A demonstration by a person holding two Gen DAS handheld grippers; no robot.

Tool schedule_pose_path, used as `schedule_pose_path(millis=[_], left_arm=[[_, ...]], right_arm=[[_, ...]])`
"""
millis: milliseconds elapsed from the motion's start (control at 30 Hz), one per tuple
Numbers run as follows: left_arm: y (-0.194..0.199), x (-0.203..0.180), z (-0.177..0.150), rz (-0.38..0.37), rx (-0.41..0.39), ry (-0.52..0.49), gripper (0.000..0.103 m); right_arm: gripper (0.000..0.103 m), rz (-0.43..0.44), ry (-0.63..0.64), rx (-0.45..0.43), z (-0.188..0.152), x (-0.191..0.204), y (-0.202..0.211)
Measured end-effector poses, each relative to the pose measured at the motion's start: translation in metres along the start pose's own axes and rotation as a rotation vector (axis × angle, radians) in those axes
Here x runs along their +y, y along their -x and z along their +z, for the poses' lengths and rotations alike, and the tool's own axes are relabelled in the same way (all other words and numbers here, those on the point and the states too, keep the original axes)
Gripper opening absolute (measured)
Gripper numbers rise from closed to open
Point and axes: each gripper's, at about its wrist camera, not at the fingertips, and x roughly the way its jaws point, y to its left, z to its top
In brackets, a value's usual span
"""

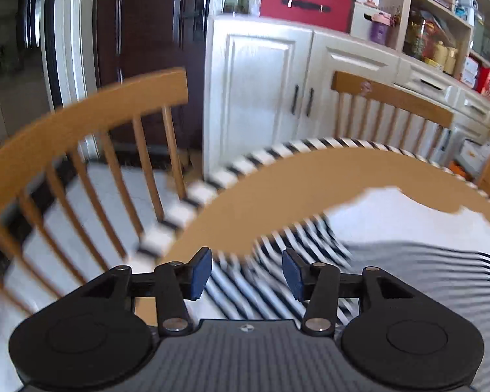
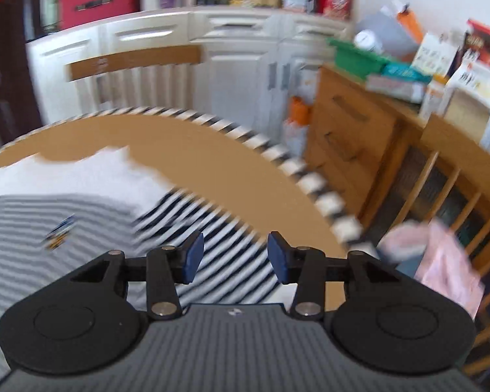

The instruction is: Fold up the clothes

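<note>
A round table [image 1: 277,189] with a striped edge is the landmark. Two wooden chairs [image 1: 81,124] stand just beyond its far rim. On the table lies a striped shirt [image 1: 424,271], with a white cloth [image 2: 91,173] on its far side. The left gripper [image 1: 246,272] and right gripper [image 2: 235,256] both hover over the shirt's sleeves, jaws wide apart and empty.

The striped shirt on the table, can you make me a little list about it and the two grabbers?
garment: striped shirt lying on the table, white cloth showing at its far side
table: tan top with a striped edge
left gripper: open, holding nothing, over a striped sleeve
right gripper: open, holding nothing, over the other sleeve
folding: not started, as far as the blur shows
nearby: pink cloth beside the table
</note>
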Motion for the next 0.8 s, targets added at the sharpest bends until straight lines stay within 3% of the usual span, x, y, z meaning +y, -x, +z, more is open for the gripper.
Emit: schedule_pose_path(millis=[100,233,333,433,567,800], left_arm=[[0.047,-0.021,-0.034,-0.107,0.124,-0.059,0.049],[0.119,-0.073,-0.099,-0.229,0.184,-0.321,0.047],[0.153,-0.106,-0.147,-0.421,0.221,-0.494,0.046],[0.169,-0.133,-0.197,-0.581,0.266,-0.693,0.036],[0.179,-0.144,-0.232,-0.672,0.243,-0.814,0.034],[0.183,-0.148,-0.247,-0.671,0.229,-0.89,0.033]], right_arm=[[0.045,0.139,0.024,0.09,-0.043,0.012,0.051],[0.045,0.23,0.153,0.195,-0.102,0.038,0.105],[0.04,0.374,0.267,0.235,-0.131,0.071,0.129],[0.034,0.461,0.419,0.279,-0.151,0.112,0.136],[0.032,0.497,0.615,0.261,-0.171,0.154,0.143],[0.029,0.534,0.791,0.292,-0.18,0.178,0.138]])
